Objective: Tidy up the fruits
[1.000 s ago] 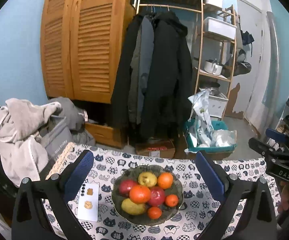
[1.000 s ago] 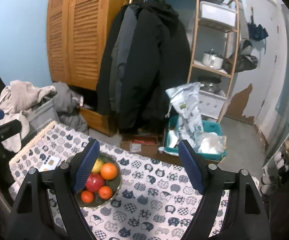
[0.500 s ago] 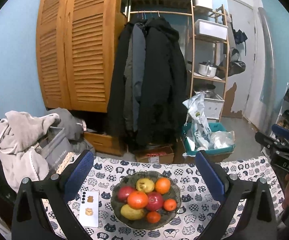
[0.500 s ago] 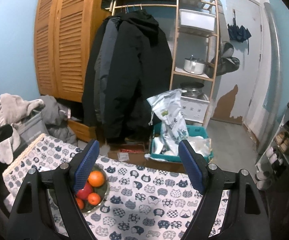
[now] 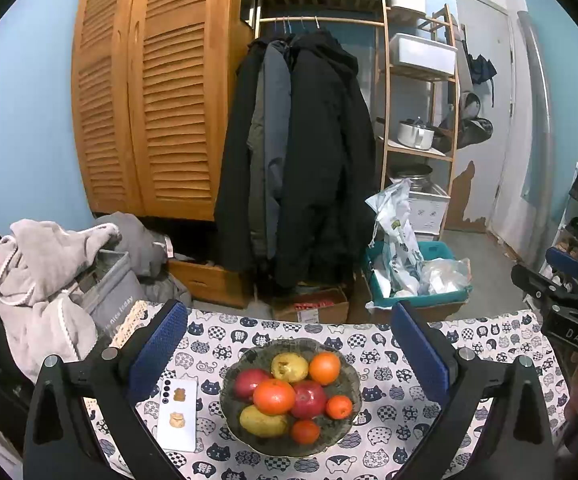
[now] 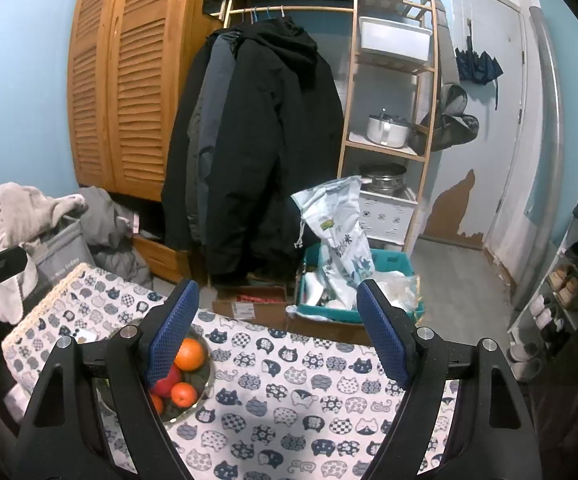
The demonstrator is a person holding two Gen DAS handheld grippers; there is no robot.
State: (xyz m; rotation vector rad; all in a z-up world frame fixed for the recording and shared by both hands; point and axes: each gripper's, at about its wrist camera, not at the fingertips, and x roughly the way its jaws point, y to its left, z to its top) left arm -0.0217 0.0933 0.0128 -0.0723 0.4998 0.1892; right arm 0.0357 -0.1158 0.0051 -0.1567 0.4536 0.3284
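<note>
While both grippers hung above the table, the shallow dark glass bowl (image 5: 353, 364) sat on the white tablecloth printed with navy cats (image 5: 389, 440), heaped with fruit: two red apples (image 5: 308, 399), two yellow pears (image 5: 289, 367), and several oranges (image 5: 324, 367). The left gripper (image 5: 287, 354) held its blue-padded jaws wide, framing the bowl with nothing between the pads. The right gripper (image 6: 277, 334) also stood wide and empty (its left finger (image 6: 171, 332) partly hid the bowl), over bare cloth to the bowl's right. A white phone with small stickers (image 5: 177, 414) lay just beside the bowl. Beyond the table hung dark coats (image 5: 309, 152) beside a louvred wooden wardrobe (image 5: 153, 92).
</note>
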